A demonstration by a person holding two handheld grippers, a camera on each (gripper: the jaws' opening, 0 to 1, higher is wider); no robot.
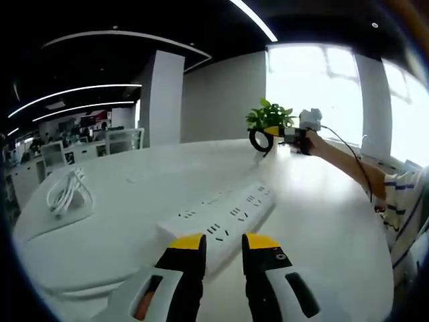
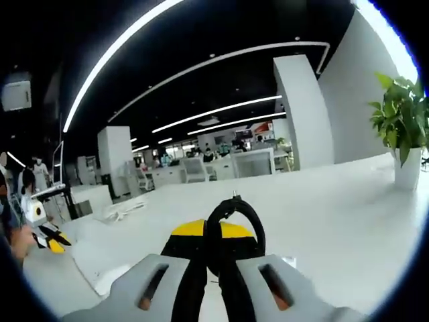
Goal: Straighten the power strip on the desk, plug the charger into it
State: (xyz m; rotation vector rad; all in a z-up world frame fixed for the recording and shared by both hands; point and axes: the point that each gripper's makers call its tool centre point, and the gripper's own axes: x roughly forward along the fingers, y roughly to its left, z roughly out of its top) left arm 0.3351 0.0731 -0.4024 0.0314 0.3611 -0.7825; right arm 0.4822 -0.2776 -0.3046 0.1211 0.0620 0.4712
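Observation:
A white power strip (image 1: pixel 221 213) lies at an angle on the white desk (image 1: pixel 322 221), just ahead of my left gripper (image 1: pixel 223 245). That gripper is open, its yellow-tipped jaws apart with nothing between them. Far across the desk a person's hand holds my right gripper (image 1: pixel 289 134), from which a black cable loop (image 1: pixel 261 140) hangs. In the right gripper view, my right gripper (image 2: pixel 213 236) is shut on this black cable loop (image 2: pixel 234 225), which curls up above the jaws. The charger body itself is hidden. The left gripper (image 2: pixel 47 239) appears small at the far left.
A potted green plant (image 1: pixel 269 115) (image 2: pixel 402 121) stands on the desk near the right gripper. A coil of white cable (image 1: pixel 67 191) rests on a white sheet at the desk's left side. Office desks and chairs stand beyond. A striped sleeve (image 1: pixel 402 201) is at the right.

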